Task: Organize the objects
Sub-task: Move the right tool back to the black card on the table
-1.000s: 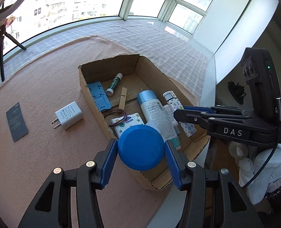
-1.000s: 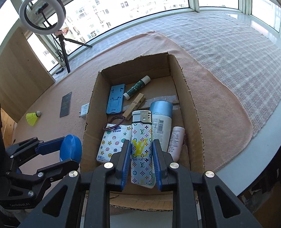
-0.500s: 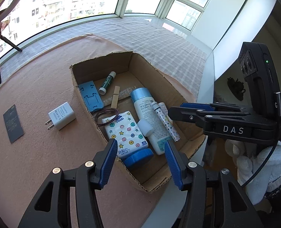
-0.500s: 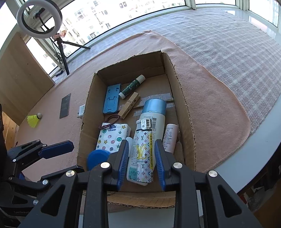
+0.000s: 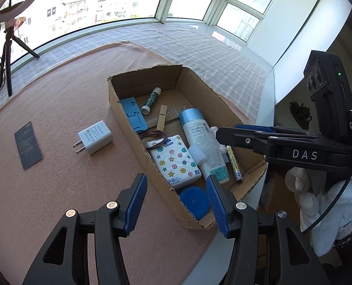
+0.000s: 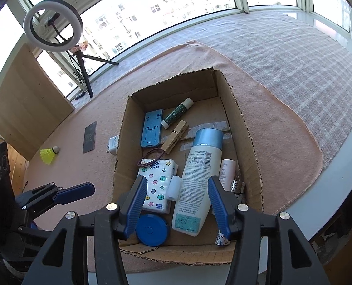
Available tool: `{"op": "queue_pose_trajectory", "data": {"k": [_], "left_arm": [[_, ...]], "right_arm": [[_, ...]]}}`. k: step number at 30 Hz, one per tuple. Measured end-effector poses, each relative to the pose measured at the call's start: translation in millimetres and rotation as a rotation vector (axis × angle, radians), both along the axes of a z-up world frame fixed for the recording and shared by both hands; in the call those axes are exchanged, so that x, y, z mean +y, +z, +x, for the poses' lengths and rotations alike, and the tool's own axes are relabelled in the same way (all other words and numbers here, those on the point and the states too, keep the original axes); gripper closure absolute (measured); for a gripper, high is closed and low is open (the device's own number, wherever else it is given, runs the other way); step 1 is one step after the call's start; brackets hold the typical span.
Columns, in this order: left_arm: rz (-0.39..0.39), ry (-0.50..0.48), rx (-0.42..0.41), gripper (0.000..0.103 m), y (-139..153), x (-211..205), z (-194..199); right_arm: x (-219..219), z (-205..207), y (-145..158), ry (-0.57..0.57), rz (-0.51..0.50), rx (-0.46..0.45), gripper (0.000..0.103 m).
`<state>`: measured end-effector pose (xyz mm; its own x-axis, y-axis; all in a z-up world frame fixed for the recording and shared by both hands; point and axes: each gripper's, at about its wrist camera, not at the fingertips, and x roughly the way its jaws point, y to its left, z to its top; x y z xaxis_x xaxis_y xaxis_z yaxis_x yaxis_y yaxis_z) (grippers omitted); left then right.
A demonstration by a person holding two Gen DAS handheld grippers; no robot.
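Note:
An open cardboard box point(image 5: 126, 109) point(image 6: 245, 128) on a pink cloth holds several items. Among them are a white bottle with a blue cap point(image 6: 199, 178), a Vinda tissue pack point(image 5: 173, 161) and a blue phone stand point(image 6: 152, 128). A round blue case point(image 5: 193, 201) point(image 6: 152, 230) lies in the box's near corner. My left gripper point(image 5: 176, 185) hangs open above it, holding nothing. The jaws of my right gripper point(image 6: 177, 185) are opening over the bottle, with nothing pressed between them. The patterned lighter point(image 5: 233, 163) point(image 6: 236, 186) rests on its edge by the box's right wall.
On the cloth left of the box lie a white charger plug point(image 5: 95, 137) and a dark card point(image 5: 28, 148). A yellow shuttlecock point(image 6: 48, 154) sits further left. A ring light on a tripod point(image 6: 53, 26) stands by the window. The table edge is near the box's front.
The round blue case left my left gripper and now lies in the box. My right gripper widened and let go of the patterned lighter, which settled by the right wall.

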<state>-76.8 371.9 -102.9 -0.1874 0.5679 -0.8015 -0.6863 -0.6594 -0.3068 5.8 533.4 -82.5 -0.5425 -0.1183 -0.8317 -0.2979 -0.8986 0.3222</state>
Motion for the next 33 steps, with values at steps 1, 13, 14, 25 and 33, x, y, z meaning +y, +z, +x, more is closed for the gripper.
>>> {"op": "queue_pose_trajectory", "data": {"k": [1, 13, 14, 25, 33], "left_arm": [[-0.001, 0.009, -0.002, 0.048, -0.7, -4.5, -1.0], [-0.022, 0.186, -0.028, 0.048, -10.7, -87.2, -15.1], [-0.022, 0.205, -0.030, 0.048, -11.3, -95.9, -16.0], [-0.031, 0.435, -0.057, 0.048, -18.7, -199.9, -13.3], [-0.038, 0.580, -0.082, 0.048, -26.0, -264.4, 2.4]], "right_arm": [[-2.7, -1.9, 0.6, 0.007, 0.000, 0.003, 0.053], [-74.2, -51.3, 5.9, 0.204, 0.025, 0.001, 0.048], [-81.4, -56.5, 6.2, 0.224, 0.028, 0.003, 0.048], [-146.6, -127.5, -8.5, 0.382, 0.011, -0.025, 0.048], [-188.9, -185.9, -36.3, 0.435, 0.041, -0.088, 0.048]]}}
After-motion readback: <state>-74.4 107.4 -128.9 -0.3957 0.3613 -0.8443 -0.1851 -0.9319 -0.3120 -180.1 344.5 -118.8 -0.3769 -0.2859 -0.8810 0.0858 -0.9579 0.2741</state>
